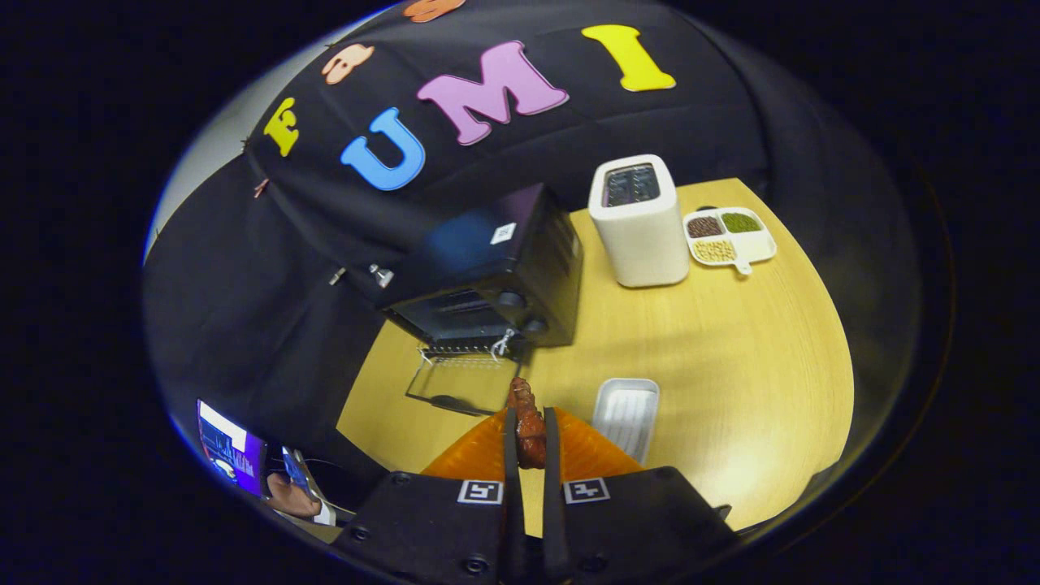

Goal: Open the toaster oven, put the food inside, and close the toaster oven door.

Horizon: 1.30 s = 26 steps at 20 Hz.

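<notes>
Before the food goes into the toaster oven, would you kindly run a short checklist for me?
1. Toaster oven door open: ok, it lies folded down.
2. Food held: ok, tongs shut on it.
3. Path to the opening: ok, just the door lies ahead.
4. Rack inside free: cannot tell, too dark.
5. White tray out of the way: ok, beside the tongs.

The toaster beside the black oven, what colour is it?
The toaster is white, seen in the gripper view.
</notes>
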Each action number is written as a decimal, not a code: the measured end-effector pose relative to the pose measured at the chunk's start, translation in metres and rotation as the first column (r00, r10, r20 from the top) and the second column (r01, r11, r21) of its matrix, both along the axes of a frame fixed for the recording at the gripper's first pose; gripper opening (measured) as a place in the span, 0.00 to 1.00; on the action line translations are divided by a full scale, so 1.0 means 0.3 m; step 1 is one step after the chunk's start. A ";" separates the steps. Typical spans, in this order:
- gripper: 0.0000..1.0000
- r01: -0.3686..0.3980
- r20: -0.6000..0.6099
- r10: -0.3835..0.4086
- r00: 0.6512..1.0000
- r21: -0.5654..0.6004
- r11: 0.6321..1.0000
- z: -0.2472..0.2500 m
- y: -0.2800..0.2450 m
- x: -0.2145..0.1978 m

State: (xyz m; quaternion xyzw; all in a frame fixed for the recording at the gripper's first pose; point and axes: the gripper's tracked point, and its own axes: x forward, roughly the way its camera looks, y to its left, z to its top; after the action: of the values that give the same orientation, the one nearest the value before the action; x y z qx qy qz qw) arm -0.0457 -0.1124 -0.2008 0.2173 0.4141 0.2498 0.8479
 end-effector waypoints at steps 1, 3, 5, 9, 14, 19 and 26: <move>0.12 -0.007 0.020 0.007 1.000 0.015 1.000 0.040 0.050 -0.006; 0.12 -0.024 0.052 0.022 0.998 0.038 0.999 0.099 0.149 -0.023; 0.12 -0.043 0.077 0.041 0.996 0.036 0.998 0.124 0.241 -0.041; 0.12 -0.070 0.107 0.064 0.992 0.054 0.996 0.148 0.427 -0.077; 0.12 -0.031 0.103 0.025 0.994 0.055 0.998 0.073 0.625 -0.004; 0.12 0.055 0.059 -0.060 0.996 0.081 0.995 -0.060 0.750 0.155; 0.12 0.176 0.015 -0.178 0.984 0.085 0.981 -0.224 0.848 0.362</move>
State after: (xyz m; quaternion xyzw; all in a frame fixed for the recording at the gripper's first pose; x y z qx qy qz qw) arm 0.0629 0.1421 -0.2680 0.2857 0.3726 0.1930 0.8615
